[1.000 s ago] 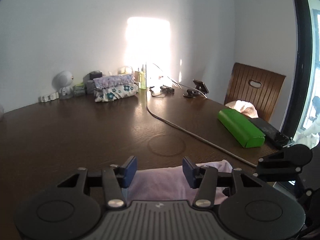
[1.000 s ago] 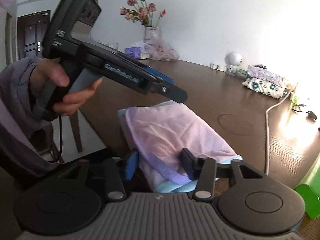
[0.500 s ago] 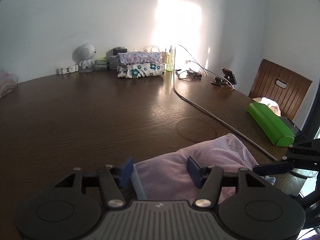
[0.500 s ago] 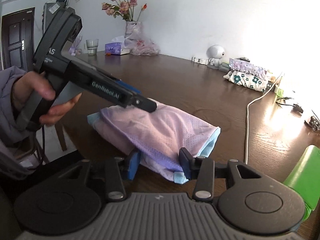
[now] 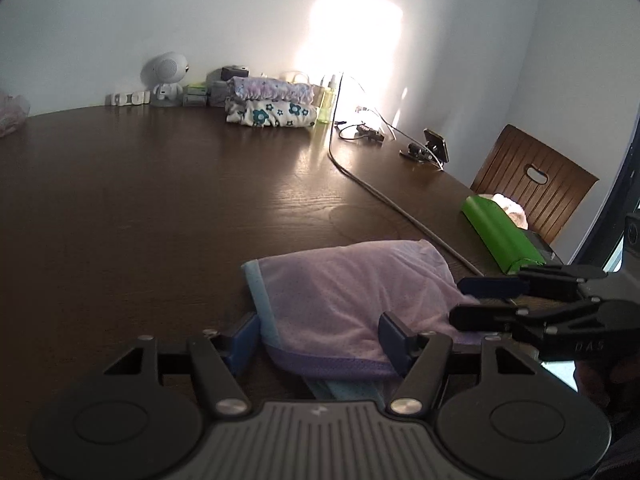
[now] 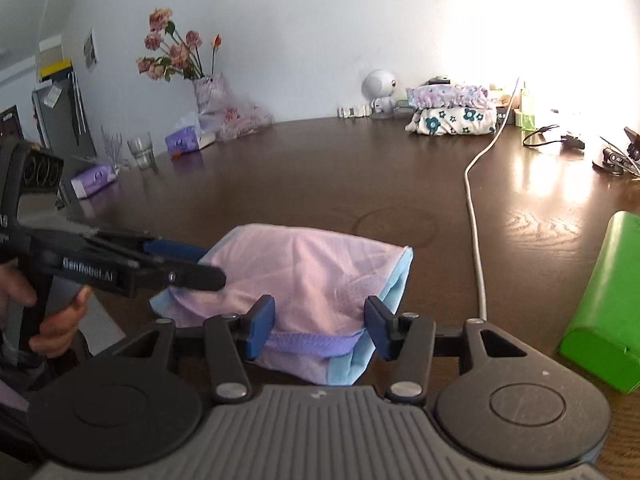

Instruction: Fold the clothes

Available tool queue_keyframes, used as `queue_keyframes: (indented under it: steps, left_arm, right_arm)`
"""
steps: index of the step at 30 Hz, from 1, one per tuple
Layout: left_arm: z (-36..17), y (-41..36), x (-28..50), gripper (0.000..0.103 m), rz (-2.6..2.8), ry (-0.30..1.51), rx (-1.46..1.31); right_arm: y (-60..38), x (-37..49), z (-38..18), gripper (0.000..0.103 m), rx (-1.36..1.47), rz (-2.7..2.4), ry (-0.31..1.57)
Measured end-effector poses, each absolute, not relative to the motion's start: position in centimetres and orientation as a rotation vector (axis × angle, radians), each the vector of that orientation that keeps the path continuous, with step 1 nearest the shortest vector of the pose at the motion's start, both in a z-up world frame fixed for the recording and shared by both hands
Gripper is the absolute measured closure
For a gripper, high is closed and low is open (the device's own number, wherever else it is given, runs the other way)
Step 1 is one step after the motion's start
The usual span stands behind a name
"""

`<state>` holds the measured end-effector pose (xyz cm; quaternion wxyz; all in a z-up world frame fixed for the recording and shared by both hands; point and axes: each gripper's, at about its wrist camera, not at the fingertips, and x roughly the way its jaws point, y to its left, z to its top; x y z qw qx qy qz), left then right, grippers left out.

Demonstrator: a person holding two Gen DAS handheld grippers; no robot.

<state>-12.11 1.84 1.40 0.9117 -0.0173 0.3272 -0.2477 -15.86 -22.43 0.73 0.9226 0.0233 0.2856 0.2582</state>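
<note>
- Dark wooden table [image 5: 160, 208] under a pale wall, with sun glaring off the far right end.
- Left gripper [image 5: 318, 334] sits low at the near edge, its jaws well apart and just lately widening; the purple-hemmed end of the garment lies between the pads, which do not seem to press on it.
- Right gripper [image 6: 320, 326] is likewise parted, jaws just opening, straddling the garment's waistband without pinching it, as far as the fisheye view lets me judge.
- Pink mesh garment [image 6: 304, 276] with light blue trim rests on the table near its front edge as a compact folded bundle.
- Task judgement: this piece looks folded and released; what remains is probably to draw both grippers back and perhaps move it to the finished stack.
- Two folded pieces, a purple ruffled one atop a floral one [image 5: 272, 114], lie at the table's far side beside a small white robot figure [image 5: 166, 74].
- White cable [image 6: 476, 216] runs across the table just right of the garment.
- Green box [image 5: 500, 236] lies shut near the right edge; its contents are hidden.
- Drinking glass [image 6: 141, 151] appears empty; a vase [image 6: 208, 92] holds pink flowers.
</note>
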Motion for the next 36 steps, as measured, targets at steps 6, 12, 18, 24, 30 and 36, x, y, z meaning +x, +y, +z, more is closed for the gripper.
queue_keyframes:
  steps: [6, 12, 18, 24, 30, 36]
  left_arm:
    - [1.2, 1.7, -12.0, 0.034, -0.512, 0.660, 0.001]
    - [1.4, 2.0, -12.0, 0.034, -0.504, 0.676, -0.009]
    - [2.2, 3.7, -12.0, 0.036, -0.426, 0.688, -0.006]
    - [3.3, 4.5, -12.3, 0.034, -0.484, 0.670, -0.112]
    - [2.2, 3.5, -11.8, 0.034, -0.476, 0.724, -0.112]
    - [1.9, 3.2, -12.2, 0.034, -0.470, 0.725, -0.095]
  right_arm:
    - [-22.5, -16.5, 0.2, 0.049, 0.046, 0.519, 0.585]
    - [-22.2, -16.8, 0.3, 0.046, 0.041, 0.521, 0.588]
    - [-22.2, -17.4, 0.7, 0.042, -0.002, 0.536, 0.590]
    - [-24.1, -17.1, 2.2, 0.034, 0.080, 0.511, 0.561]
    - [-23.9, -16.0, 0.9, 0.034, 0.128, 0.459, 0.615]
    - [-23.3, -16.0, 0.3, 0.029, 0.123, 0.469, 0.621]
